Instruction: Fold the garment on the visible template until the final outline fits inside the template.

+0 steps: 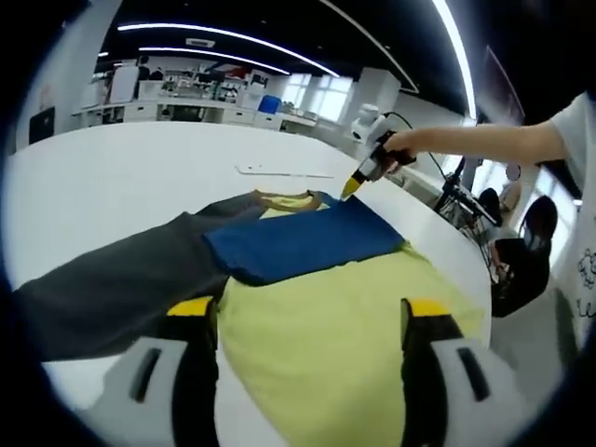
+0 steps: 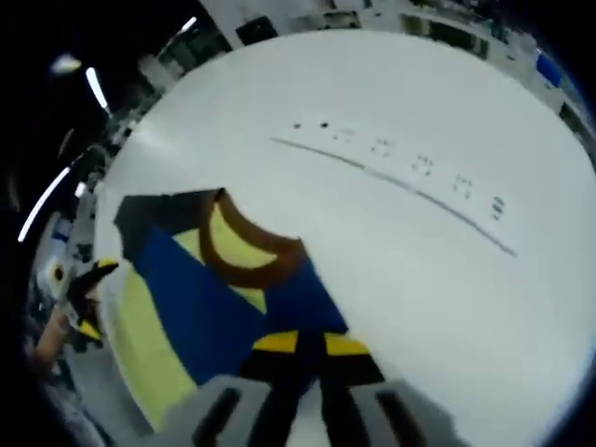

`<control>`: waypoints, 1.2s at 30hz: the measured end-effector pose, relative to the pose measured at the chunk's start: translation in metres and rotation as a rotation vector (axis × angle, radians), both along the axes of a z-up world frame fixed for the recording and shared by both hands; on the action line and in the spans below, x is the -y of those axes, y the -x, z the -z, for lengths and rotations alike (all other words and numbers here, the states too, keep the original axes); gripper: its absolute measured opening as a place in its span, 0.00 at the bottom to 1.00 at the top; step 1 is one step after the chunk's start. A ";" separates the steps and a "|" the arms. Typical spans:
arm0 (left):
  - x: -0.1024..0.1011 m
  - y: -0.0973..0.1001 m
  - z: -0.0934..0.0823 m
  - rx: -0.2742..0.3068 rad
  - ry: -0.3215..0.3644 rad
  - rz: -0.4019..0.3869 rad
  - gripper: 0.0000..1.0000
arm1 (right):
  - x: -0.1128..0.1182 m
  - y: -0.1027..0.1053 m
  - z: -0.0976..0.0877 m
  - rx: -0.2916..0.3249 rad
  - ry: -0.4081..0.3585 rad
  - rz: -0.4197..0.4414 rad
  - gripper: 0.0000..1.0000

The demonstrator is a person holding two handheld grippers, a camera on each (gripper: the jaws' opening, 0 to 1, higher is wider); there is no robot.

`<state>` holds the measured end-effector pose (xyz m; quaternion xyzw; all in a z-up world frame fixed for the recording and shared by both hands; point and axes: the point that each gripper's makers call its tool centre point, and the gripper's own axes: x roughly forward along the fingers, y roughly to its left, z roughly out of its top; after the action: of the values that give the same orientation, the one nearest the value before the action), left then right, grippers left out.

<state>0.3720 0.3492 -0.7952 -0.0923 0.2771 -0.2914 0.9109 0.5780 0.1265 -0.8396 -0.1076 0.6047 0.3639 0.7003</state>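
1. Centrally in the left gripper view, the garment (image 1: 326,317) lies on the white desk (image 1: 112,177) — yellow-green body, blue band (image 1: 303,244) folded across, grey sleeve (image 1: 121,279) running to the lower left.
2. Low in that view, the left gripper (image 1: 312,326) stands open, its jaws wide apart over the yellow cloth.
3. At the lower centre of the right gripper view, the right gripper (image 2: 310,346) is closed — whether it pinches the blue edge beside the brown collar (image 2: 247,256), I cannot tell.
4. A thin line (image 2: 400,186) crosses the desk at upper right.

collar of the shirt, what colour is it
Brown, ringing the yellow neck opening of the collar; clearest in the right gripper view.
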 end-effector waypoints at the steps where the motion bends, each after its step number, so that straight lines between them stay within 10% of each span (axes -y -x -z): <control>1: 0.000 0.000 0.000 -0.001 0.000 0.000 0.78 | 0.000 0.002 0.001 -0.003 0.010 -0.012 0.02; 9: 0.000 0.000 0.002 -0.003 0.004 -0.004 0.78 | 0.006 0.004 0.012 0.033 0.143 -0.136 0.01; 36: 0.016 -0.007 0.001 0.000 0.017 0.023 0.76 | 0.053 -0.005 0.011 0.026 0.160 0.001 0.00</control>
<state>0.3792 0.3335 -0.7964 -0.0970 0.2756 -0.3042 0.9067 0.5829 0.0732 -0.8508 -0.1675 0.6228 0.3126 0.6974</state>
